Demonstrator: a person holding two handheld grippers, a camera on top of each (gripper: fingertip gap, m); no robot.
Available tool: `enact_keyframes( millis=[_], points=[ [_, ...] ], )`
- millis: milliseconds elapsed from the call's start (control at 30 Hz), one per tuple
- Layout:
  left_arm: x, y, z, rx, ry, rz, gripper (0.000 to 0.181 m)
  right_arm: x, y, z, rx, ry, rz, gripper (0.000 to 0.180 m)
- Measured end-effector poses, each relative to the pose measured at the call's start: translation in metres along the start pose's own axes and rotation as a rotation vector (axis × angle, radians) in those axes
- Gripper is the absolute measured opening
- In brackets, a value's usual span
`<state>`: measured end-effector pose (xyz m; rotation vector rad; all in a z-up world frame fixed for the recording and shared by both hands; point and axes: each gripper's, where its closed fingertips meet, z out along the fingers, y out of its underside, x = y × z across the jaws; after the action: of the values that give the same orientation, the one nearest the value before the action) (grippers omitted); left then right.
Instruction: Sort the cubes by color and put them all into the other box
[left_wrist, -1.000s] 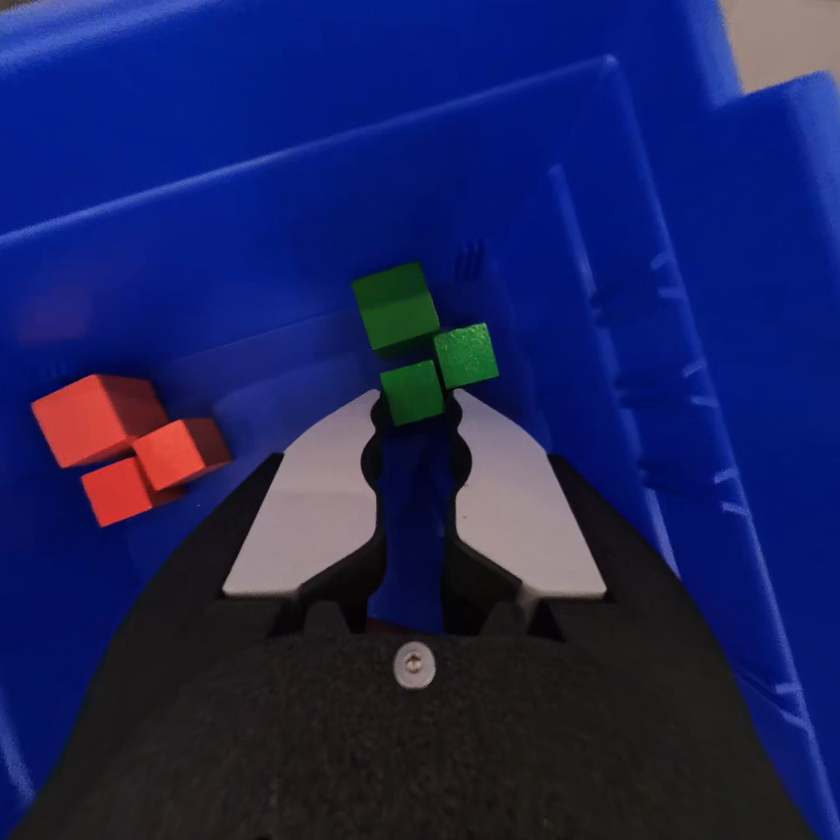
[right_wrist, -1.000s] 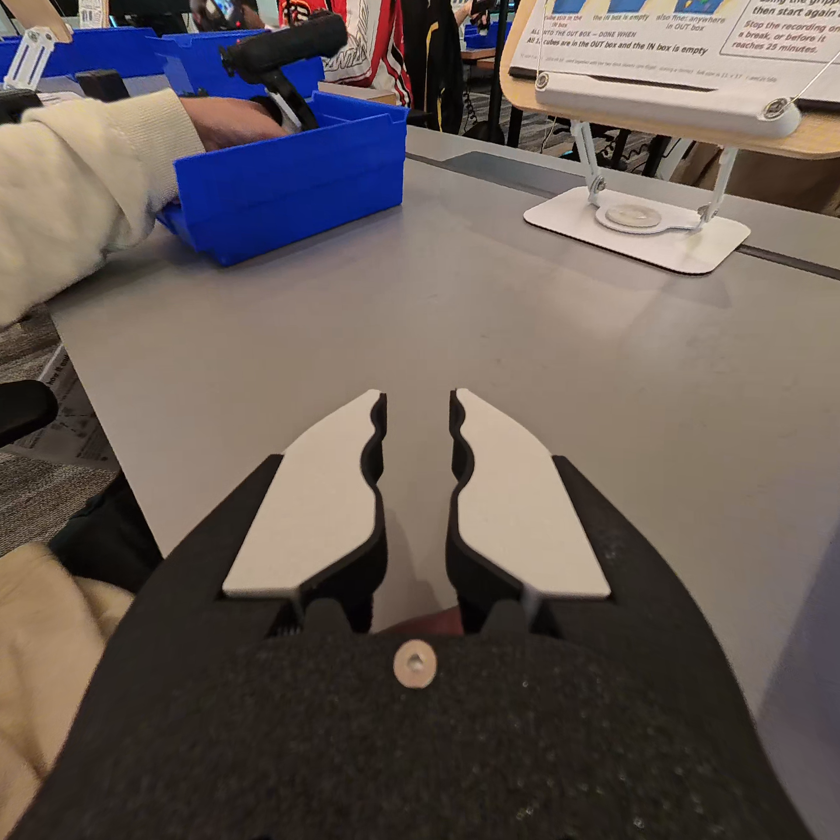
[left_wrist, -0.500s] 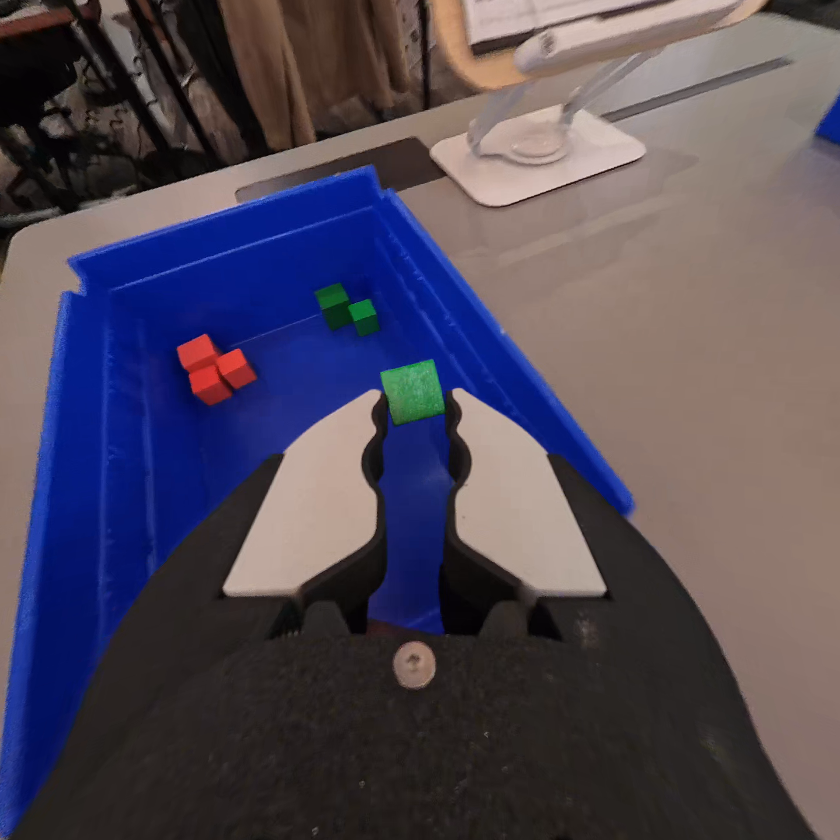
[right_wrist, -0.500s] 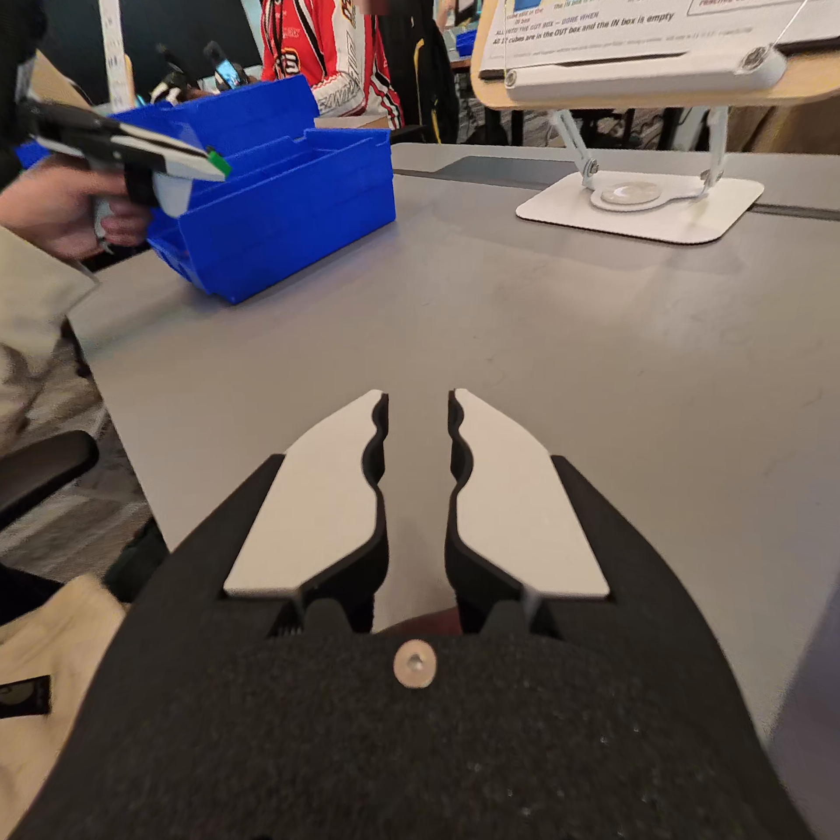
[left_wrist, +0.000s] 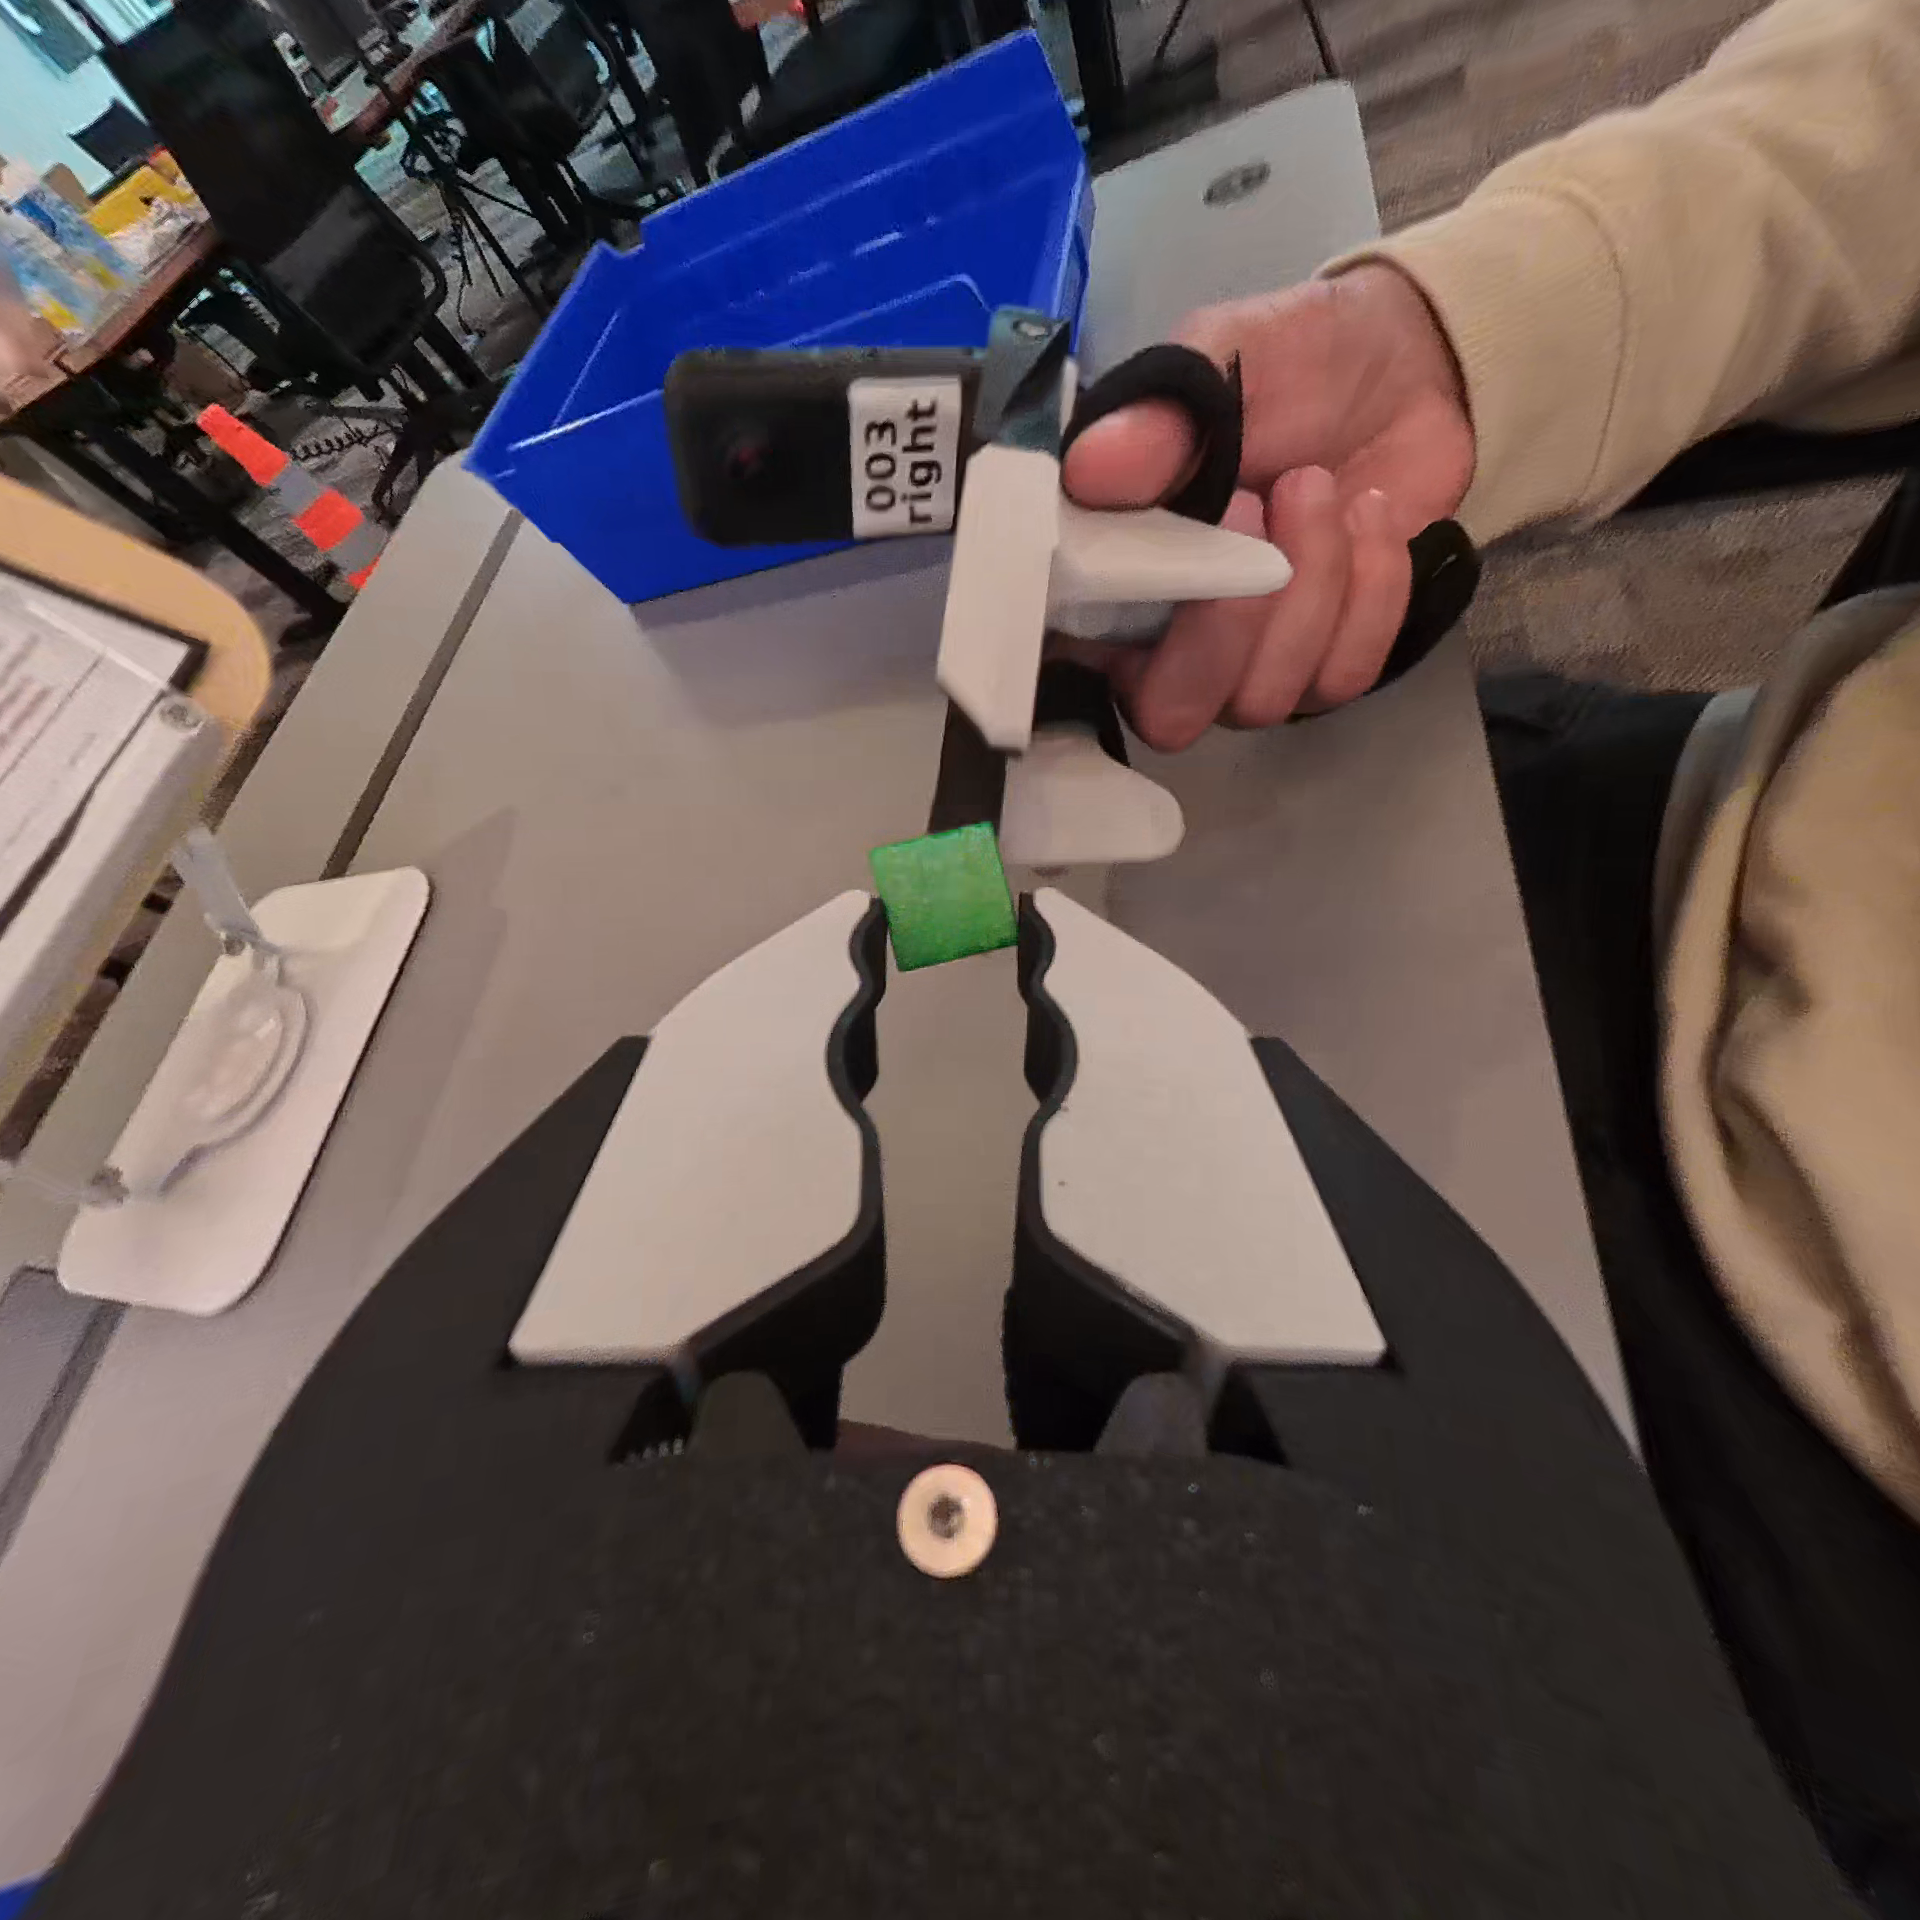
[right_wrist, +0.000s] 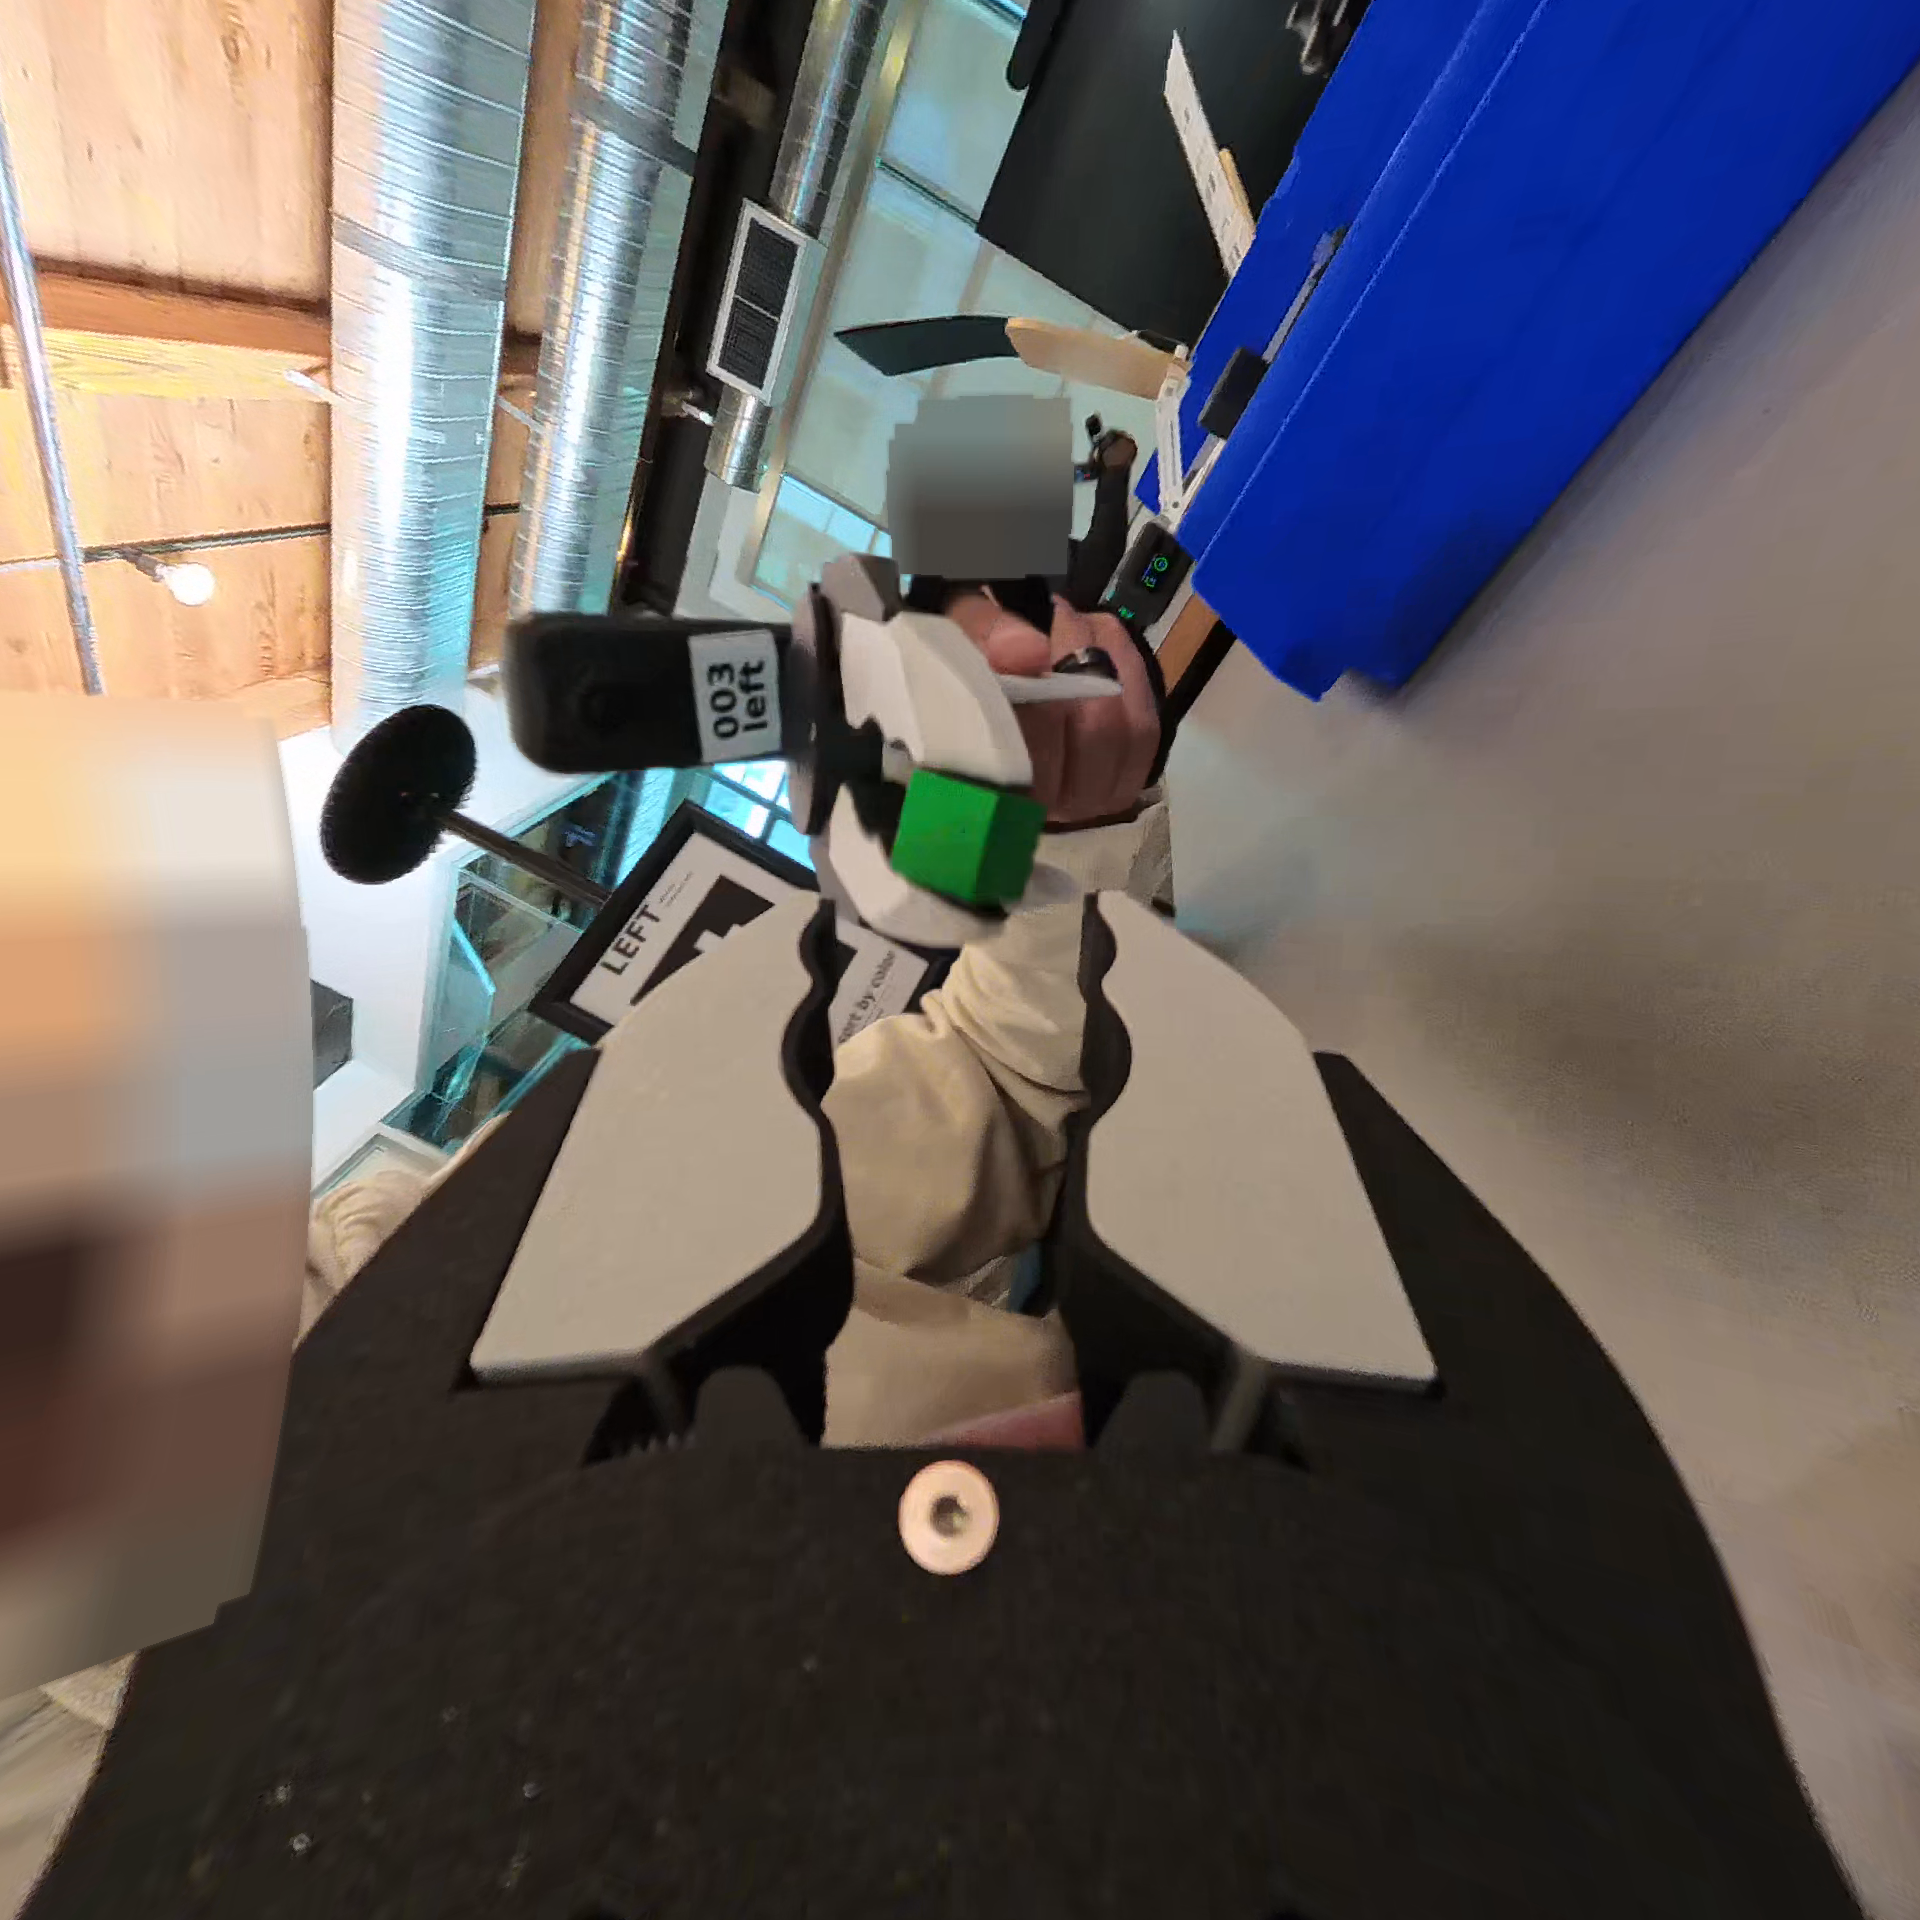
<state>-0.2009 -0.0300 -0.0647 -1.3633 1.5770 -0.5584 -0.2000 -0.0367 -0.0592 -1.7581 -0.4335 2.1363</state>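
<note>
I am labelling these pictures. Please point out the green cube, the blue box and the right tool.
green cube (left_wrist: 943, 896): left wrist view, its front face.
blue box (left_wrist: 831, 260): left wrist view, its inner far wall.
right tool (right_wrist: 951, 920): right wrist view, midway between its fingertips.

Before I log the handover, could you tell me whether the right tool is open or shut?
Open. In its own view the right tool shows a wide gap between its fingers, nothing gripped; the green cube sits in the left tool.

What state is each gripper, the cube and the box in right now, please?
Left gripper: shut on the green cube.
Green cube: held in the air above the table.
Right gripper: open, empty, facing the cube.
Blue box: on the table; contents hidden.
</note>
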Motion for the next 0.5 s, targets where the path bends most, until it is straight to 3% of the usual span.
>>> enact_keyframes(
  millis=[67,200,300,367,500],
  points=[
    [0.005,-0.003,0.017,-0.021,0.023,0.046,0.024,-0.001,0.003,0.002,-0.017,-0.052,0.051,0.045],
    [0.011,-0.008,0.035,-0.009,0.064,0.042,0.022,0.006,0.002,-0.01,0.007,-0.074,0.08,0.027],
    [0.004,-0.005,0.038,-0.022,-0.005,-0.039,0.035,0.015,-0.002,-0.022,0.044,-0.011,0.061,0.026],
    [0.006,-0.007,0.028,0.02,-0.034,-0.117,0.05,0.016,-0.002,-0.033,0.06,0.032,0.023,0.026],
    [0.01,0.002,-0.002,0.21,-0.114,-0.461,0.052,0.008,0.0,-0.065,0.099,0.208,-0.174,0.026]
  ],
)
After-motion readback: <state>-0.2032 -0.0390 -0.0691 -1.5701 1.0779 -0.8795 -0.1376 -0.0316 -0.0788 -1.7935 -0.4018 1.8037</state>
